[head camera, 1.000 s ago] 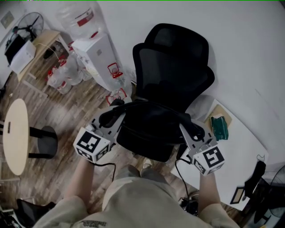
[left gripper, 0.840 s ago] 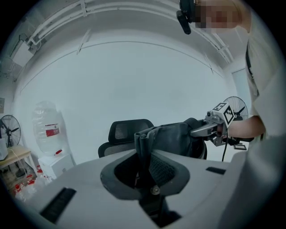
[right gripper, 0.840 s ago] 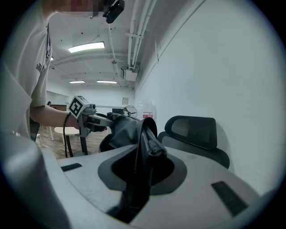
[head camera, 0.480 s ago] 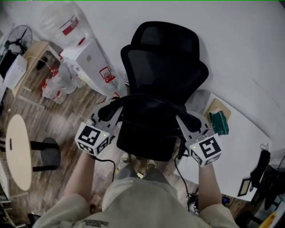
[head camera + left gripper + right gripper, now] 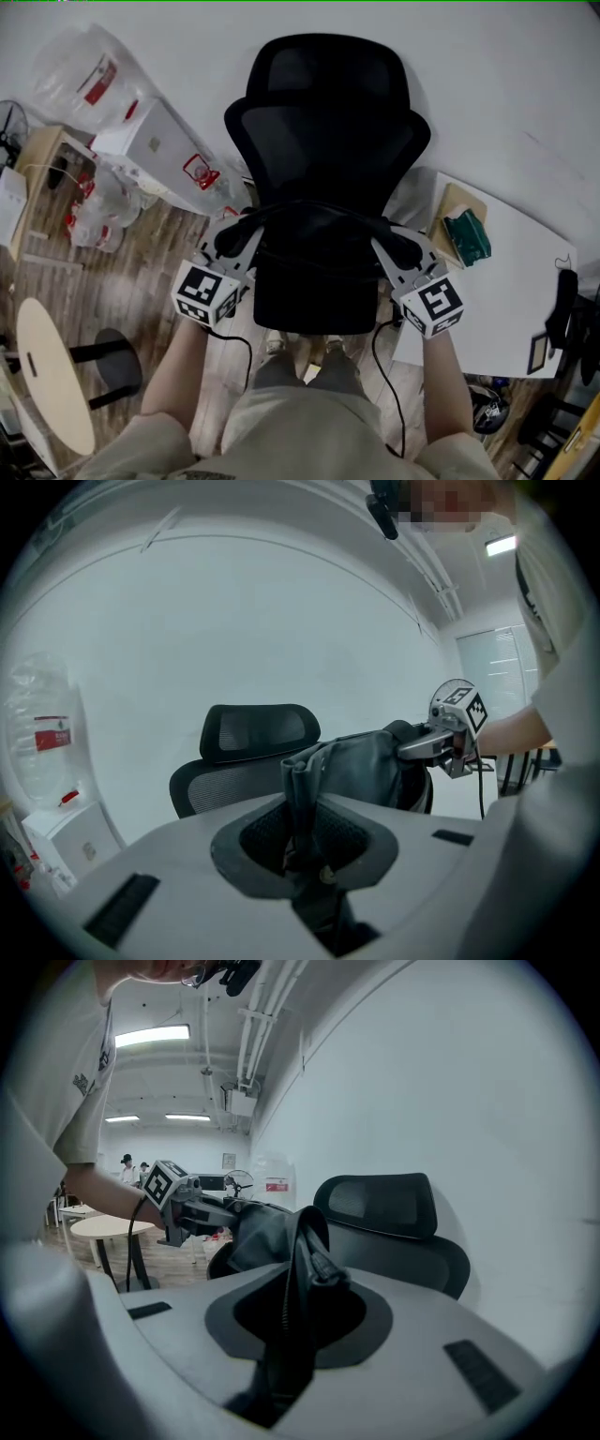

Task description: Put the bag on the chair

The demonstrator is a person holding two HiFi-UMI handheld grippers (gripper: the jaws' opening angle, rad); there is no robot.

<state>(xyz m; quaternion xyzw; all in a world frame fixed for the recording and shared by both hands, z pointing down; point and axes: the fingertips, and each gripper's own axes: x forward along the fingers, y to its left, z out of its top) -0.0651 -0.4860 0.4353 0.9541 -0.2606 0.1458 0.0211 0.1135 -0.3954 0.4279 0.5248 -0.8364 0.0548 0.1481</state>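
A black bag hangs stretched between my two grippers, right above the seat of the black mesh office chair. My left gripper is shut on the bag's left end, a fold of dark fabric pinched between its jaws. My right gripper is shut on the right end, where a zipper edge runs through its jaws. Each gripper view shows the other gripper across the bag, the right gripper and the left gripper. The chair's backrest stands behind the bag. The seat is mostly hidden under it.
A white water dispenser with empty bottles stands left of the chair. A white table with a green item is on the right. A round wooden table stands at the lower left. The wall is right behind the chair.
Both grippers, with the bag between them, have come closer to the chair and now sit centred over its seat. The grips have not changed.
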